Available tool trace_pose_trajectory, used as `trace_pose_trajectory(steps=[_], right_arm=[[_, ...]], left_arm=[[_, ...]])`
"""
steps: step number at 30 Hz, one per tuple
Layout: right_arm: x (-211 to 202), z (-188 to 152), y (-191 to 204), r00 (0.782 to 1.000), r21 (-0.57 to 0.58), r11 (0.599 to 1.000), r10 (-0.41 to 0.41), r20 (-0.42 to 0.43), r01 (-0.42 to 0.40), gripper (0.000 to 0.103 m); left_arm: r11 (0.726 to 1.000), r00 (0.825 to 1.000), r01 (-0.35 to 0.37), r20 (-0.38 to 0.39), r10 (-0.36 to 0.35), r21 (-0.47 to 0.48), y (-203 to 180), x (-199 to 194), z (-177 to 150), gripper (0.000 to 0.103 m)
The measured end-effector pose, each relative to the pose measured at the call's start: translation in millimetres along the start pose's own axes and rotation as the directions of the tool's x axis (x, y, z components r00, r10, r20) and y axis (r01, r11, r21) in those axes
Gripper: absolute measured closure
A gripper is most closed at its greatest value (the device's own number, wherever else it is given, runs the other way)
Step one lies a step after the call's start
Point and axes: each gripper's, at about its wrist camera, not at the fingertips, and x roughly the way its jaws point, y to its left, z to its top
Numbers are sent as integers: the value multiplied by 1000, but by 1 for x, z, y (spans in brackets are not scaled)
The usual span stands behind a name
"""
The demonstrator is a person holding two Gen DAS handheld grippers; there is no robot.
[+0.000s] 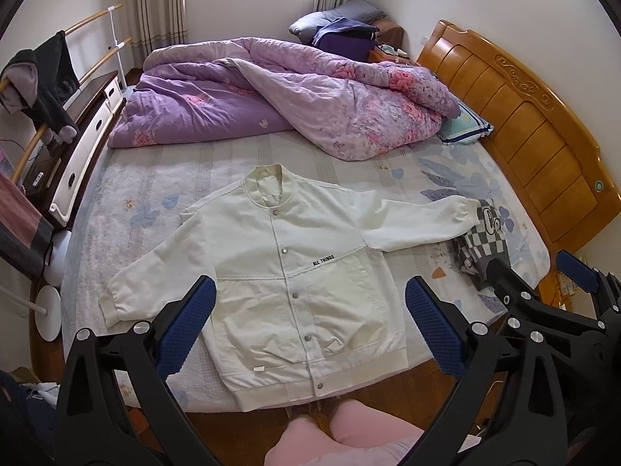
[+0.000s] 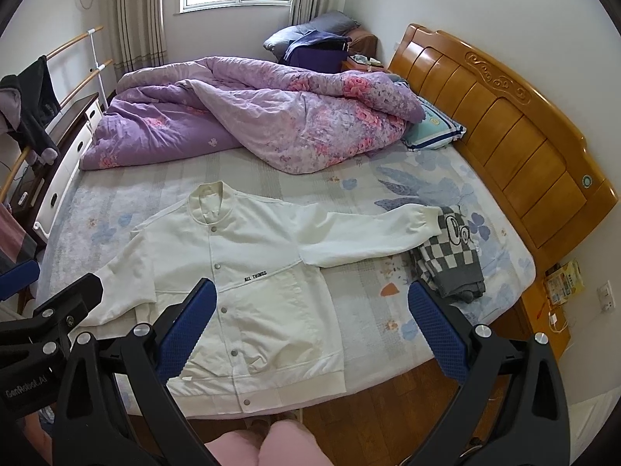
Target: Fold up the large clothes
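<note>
While both grippers hover over the bed [image 1: 163, 178] edge, left gripper [image 1: 310, 326] and right gripper [image 2: 312, 328] have fingers spread wide, holding nothing. Jacket [image 1: 295, 268] lies flat, buttoned, frame centre; one sleeve reaches right onto a checkered cloth [image 2: 454, 256]. Quilt [image 1: 271, 93] bunched at the top.

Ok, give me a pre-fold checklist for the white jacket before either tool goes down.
1. White jacket spread flat, front up: ok.
2. Snaps closed: ok.
3. Left tool open, empty: ok.
4. Right tool open, empty: ok.
5. Sleeve cuff free of other items: not ok, it touches the checkered garment.
6. Hem fully on the bed: not ok, it hangs over the near edge.
</note>
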Motion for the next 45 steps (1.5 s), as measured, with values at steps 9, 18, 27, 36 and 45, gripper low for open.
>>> trace_pose_trajectory(steps=[9,18,27,36,45], right_arm=[[4,6,-7,999,-1,1000,31,13,-31,7],[11,11,-8,999,-5,999,47,9,-47,7],[20,16,-10,998,-12,998,62,-1,-62,7],[33,29,-9,989,-54,987,151,-3,-150,8],[55,48,16,958,-177,941,285,-39,-287,9]], left_arm=[[1000,1000,-16,13,16,-8,-12,1,7,5],[999,999,-36,9,36,-16,-15,4,12,5],[999,999,-36,2,36,-17,-15,7,12,5],[994,997,-75,8,76,-77,-11,11,12,5],[963,984,-178,-20,178,-202,12,13,19,5]])
